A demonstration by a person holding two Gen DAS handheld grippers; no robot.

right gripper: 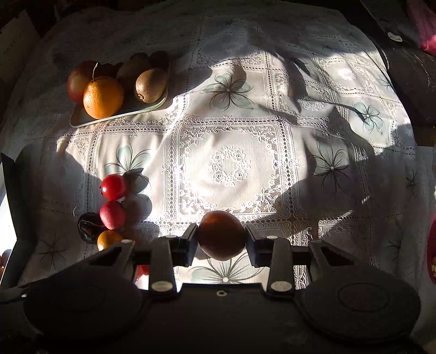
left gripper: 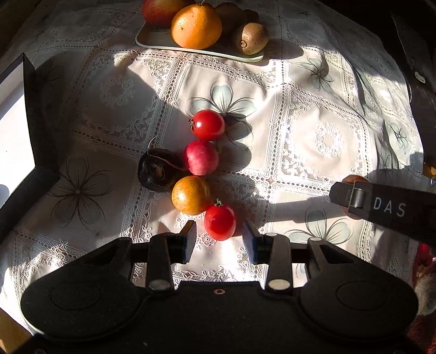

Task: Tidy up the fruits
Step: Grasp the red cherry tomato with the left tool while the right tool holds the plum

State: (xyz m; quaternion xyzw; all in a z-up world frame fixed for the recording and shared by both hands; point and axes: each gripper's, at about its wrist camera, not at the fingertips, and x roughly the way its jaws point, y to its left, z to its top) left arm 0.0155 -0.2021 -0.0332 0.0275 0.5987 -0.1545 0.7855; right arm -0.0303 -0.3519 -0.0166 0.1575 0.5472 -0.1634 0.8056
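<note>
A line of small fruits lies on the lace tablecloth: a red tomato (left gripper: 207,124), a pink-red fruit (left gripper: 201,157), a dark wrinkled fruit (left gripper: 156,170), an orange-yellow fruit (left gripper: 190,194) and a second red tomato (left gripper: 220,222). My left gripper (left gripper: 220,242) is open, its jaws on either side of the near tomato without touching. My right gripper (right gripper: 221,241) is shut on a brown-orange round fruit (right gripper: 221,234) held above the cloth; it shows in the left wrist view (left gripper: 351,196) at the right. The row also shows in the right wrist view (right gripper: 112,215).
A pale tray (left gripper: 152,40) at the back holds an orange (left gripper: 196,26), a kiwi (left gripper: 250,38), an apple (left gripper: 160,11) and more fruit behind; it also shows in the right wrist view (right gripper: 81,119). A dark box edge (left gripper: 35,114) stands at the left.
</note>
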